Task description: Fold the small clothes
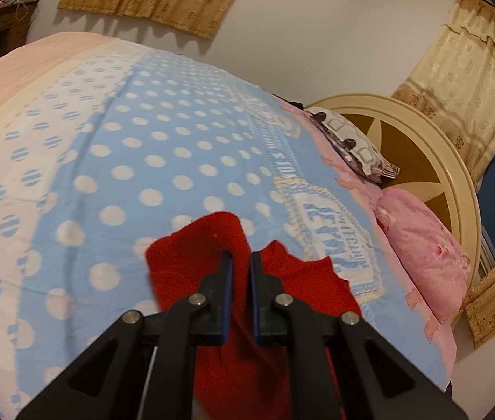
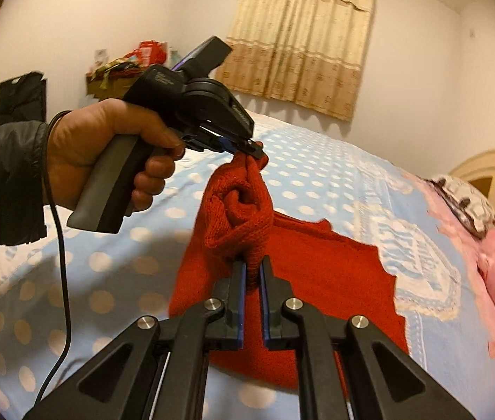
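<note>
I see the red knitted garment (image 2: 317,273) lying on the blue polka-dot bedspread (image 2: 125,266), one edge lifted between my two grippers. Right of it lie a pink pillow (image 1: 425,255) and a patterned pillow (image 1: 352,147), before the cream round headboard (image 1: 457,175).

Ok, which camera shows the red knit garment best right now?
The right wrist view: the red knit garment shows bunched between the left gripper and right gripper, its rest on the bed. The left wrist view shows only folds around the left gripper.
</note>
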Available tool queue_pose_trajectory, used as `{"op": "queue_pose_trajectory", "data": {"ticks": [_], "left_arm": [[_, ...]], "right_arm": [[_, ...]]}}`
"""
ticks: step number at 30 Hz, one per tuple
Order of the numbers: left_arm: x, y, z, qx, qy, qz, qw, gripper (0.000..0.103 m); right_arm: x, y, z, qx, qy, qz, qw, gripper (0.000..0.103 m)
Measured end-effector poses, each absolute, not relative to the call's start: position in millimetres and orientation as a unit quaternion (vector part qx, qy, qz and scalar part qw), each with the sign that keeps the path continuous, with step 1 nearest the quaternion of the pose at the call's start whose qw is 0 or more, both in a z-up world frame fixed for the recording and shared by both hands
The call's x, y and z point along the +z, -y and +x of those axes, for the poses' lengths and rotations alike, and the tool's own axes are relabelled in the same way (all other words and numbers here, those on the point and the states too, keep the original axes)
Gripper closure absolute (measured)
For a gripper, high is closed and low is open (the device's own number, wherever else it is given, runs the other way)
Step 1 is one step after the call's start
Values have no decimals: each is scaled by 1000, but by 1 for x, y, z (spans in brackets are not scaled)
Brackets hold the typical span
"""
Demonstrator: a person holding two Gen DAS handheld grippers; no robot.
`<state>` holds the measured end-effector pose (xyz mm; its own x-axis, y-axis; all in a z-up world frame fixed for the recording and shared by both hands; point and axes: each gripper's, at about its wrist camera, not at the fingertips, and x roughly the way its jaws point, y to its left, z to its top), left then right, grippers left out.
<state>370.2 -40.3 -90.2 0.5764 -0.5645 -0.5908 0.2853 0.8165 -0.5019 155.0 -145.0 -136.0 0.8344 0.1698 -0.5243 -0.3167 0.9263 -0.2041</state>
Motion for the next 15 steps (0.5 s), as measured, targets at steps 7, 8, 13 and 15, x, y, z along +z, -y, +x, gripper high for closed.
{"op": "queue_pose_trajectory", "data": {"ticks": [7, 8, 13, 15], "left_arm": [[-83, 91, 374, -266, -391, -157, 867, 94], [-82, 98, 375, -269, -392, -154, 866, 94], [-82, 136, 376, -286, -397, -131, 862, 94], [-84, 153, 377, -292, -401, -123, 860, 94]], "right_arm": [[-134, 183, 148, 105, -268, -103, 952, 97], [-135, 188, 147, 102, -270, -97, 952, 97], [-135, 214, 146, 89, -281, -72, 953, 97], [-138, 226, 145, 83, -289, -55, 952, 97]]}}
